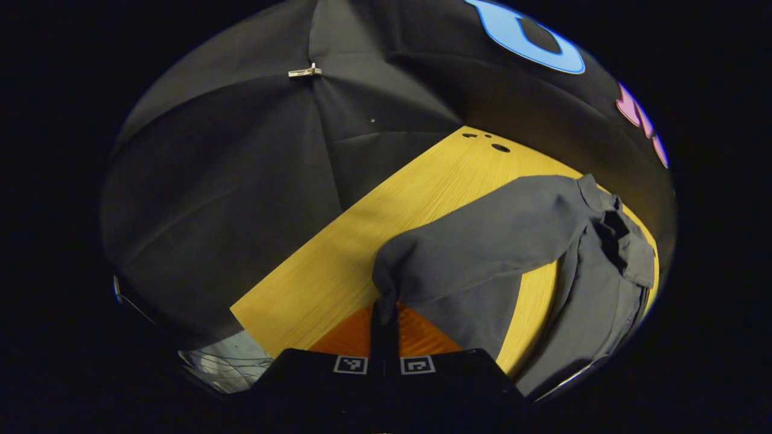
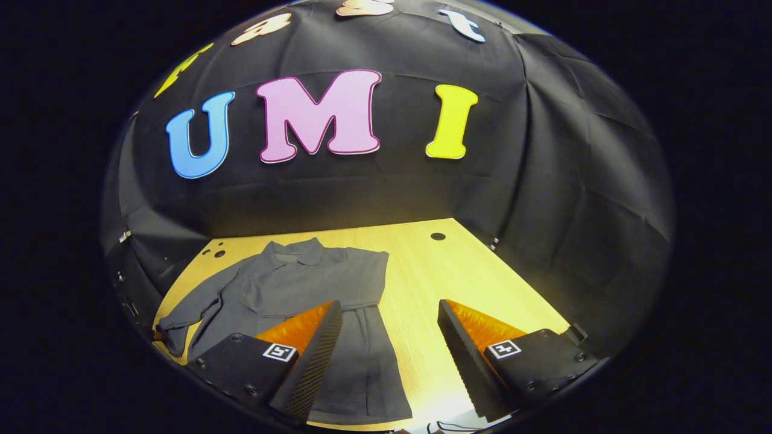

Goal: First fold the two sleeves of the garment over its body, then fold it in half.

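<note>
The grey garment point(image 2: 289, 289) is lying on the yellow wooden table point(image 2: 434, 271), collar toward the booth wall and hem toward the near edge. It is looking like a thin, soft cloth — light, limp, and ready to sag or wrinkle wherever it is not supported. So I am judging that the best place to take hold is the cuff end of a sleeve, where the cloth is gathered, not the middle of it.

The left gripper point(image 1: 384, 310) is doing just this: its two fingers are pressed together on the end of one sleeve point(image 1: 482, 241), and the sleeve is hanging lifted above the table, running from the shoulder to the fingers.

The right gripper point(image 2: 389, 337) is standing wide apart and holding nothing — it is hovering over the lower part of the garment. Whether it is touching the cloth I cannot tell. The other sleeve looks already folded over the body.
</note>
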A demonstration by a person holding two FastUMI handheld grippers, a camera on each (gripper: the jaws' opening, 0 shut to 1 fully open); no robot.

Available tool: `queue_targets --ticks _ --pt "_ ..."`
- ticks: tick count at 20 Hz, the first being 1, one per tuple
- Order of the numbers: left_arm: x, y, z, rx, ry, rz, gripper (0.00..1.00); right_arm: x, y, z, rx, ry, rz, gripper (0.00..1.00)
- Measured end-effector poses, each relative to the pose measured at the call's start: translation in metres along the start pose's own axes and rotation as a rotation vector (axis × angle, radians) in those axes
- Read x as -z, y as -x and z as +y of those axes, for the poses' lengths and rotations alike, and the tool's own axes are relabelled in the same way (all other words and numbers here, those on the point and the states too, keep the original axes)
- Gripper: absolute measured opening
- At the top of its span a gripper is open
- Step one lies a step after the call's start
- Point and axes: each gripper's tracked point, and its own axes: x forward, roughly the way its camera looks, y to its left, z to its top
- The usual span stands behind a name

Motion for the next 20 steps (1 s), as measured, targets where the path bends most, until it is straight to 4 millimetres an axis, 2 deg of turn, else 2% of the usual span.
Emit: queue_targets --ticks 3,6,8,14,17,20 --pt "-0.041 0.004 -0.005 0.019 -0.021 -0.072 0.05 -0.002 -0.017 0.0 0.012 -0.009 0.006 0.99" --pt "-0.084 0.015 -0.03 0.075 -0.002 -0.143 0.05 -0.007 -0.021 0.0 0.016 -0.012 -0.012 0.99" --pt "-0.109 0.021 -0.052 0.121 0.025 -0.185 0.05 -0.006 -0.027 -0.008 0.024 0.005 -0.004 0.98" --pt "-0.167 0.036 -0.163 0.274 0.004 -0.256 0.05 -0.014 -0.048 -0.033 0.037 -0.016 0.002 0.99" --pt "-0.183 0.051 -0.224 0.348 -0.013 -0.276 0.05 -0.016 -0.055 -0.048 0.033 -0.021 -0.006 0.98" --pt "-0.184 0.07 -0.285 0.422 -0.038 -0.282 0.05 -0.014 -0.06 -0.066 0.037 -0.039 0.0 0.99"
